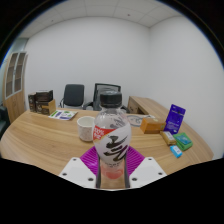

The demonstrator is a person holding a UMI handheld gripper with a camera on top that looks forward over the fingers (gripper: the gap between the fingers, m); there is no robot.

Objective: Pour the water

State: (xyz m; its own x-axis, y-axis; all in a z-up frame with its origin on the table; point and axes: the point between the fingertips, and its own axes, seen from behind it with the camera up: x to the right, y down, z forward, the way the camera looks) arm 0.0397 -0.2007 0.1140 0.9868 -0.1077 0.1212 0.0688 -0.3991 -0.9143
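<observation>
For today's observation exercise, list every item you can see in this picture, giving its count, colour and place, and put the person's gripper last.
Bottle: one, clear with a dark label, between the fingers.
Cup: one, white, on the table left of the bottle.
Table: one, light wood, curved, under everything.
Purple box: one, upright at the table's right side.
Small packets: a few, blue and green, before the purple box.
Office chairs: two, dark, beyond the table.
Gripper: one, white fingers with purple pads, closed on the bottle.
</observation>
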